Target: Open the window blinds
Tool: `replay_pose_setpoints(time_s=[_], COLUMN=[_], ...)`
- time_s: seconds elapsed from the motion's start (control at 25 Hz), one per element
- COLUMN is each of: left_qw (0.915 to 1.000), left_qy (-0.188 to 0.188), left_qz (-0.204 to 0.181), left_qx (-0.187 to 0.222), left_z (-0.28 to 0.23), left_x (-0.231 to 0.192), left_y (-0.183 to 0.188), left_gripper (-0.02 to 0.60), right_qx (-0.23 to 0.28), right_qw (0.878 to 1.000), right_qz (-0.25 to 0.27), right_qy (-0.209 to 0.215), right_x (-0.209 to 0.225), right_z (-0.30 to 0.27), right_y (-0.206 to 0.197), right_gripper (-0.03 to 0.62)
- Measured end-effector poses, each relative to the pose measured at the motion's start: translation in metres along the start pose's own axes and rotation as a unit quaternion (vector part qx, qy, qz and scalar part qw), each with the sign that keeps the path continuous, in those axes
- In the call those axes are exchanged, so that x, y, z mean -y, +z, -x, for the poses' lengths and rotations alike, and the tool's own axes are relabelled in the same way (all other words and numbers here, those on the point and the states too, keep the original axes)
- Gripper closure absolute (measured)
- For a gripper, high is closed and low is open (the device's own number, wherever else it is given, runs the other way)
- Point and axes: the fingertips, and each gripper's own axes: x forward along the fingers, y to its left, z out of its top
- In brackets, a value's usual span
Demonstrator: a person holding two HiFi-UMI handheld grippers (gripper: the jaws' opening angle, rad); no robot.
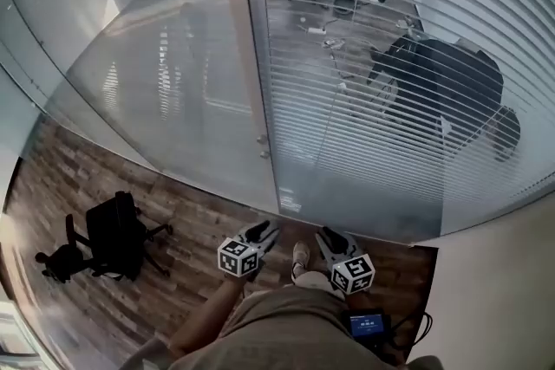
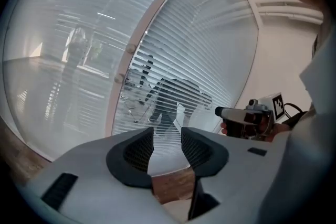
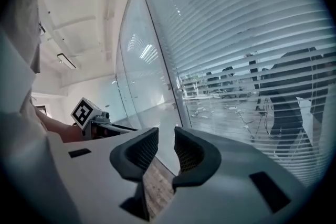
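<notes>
Ahead of both grippers, the window blinds (image 1: 390, 100) hung fully lowered over a tall glass panel, their horizontal slats tilted just enough that a room showed through in strips. They stood past the jaw tips of either tool, apart from them and untouched. Through the slats, ahead and to the right of the right gripper, a person (image 1: 442, 82) in dark clothing could be made out on the far side.

The left gripper (image 2: 167, 134) pointed toward the lower part of the blinds with its jaws moderately apart and nothing between them; only slats and a strip of floor showed in the gap. The right gripper (image 3: 165, 132), just beside it on the right, held its jaws a little narrower, also empty.

A pale frame post (image 1: 251, 82) rose ahead of the left gripper, edging the blinds on their left, with bare frosted glass (image 1: 156, 74) beyond it. Below both tools lay a wooden floor (image 1: 191, 273). Well off to the left of the left gripper stood a black office chair (image 1: 117, 234). Between the two grippers and below them a light shoe (image 1: 300, 256) showed, and behind the right gripper a small device with a blue screen (image 1: 368, 325) lay on the floor beside a white wall (image 1: 494, 290).
</notes>
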Motion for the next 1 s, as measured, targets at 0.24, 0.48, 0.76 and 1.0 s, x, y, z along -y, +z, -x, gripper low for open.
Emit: replay_pose_setpoints(time_s=[0.24,0.48,0.76,1.0], left_qw=[0.9993,0.9991,0.9988,0.9978], left_qy=[-0.005,-0.018,-0.015,-0.016], left_qz=[-0.007,0.006,-0.006,-0.033], left_qx=[0.037,0.039,0.047,0.055], left_z=[0.081,0.135,0.184,0.182], left_x=[0.045,0.071,0.104,0.125], left_y=[-0.057,-0.114,-0.142,-0.139], left_gripper=[0.423,0.423,0.422,0.423], right_qx=[-0.012,-0.025,-0.015,0.035], right_qw=[0.999,0.992,0.994,0.995], right_qz=[0.03,0.099,0.104,0.093], right_qy=[0.027,0.069,0.022,-0.019], right_x=[-0.095,-0.18,-0.198,-0.174], right_z=[0.058,0.107,0.153,0.174], right_y=[-0.039,-0.071,-0.08,-0.067], right_gripper=[0.491,0.491,0.491,0.491])
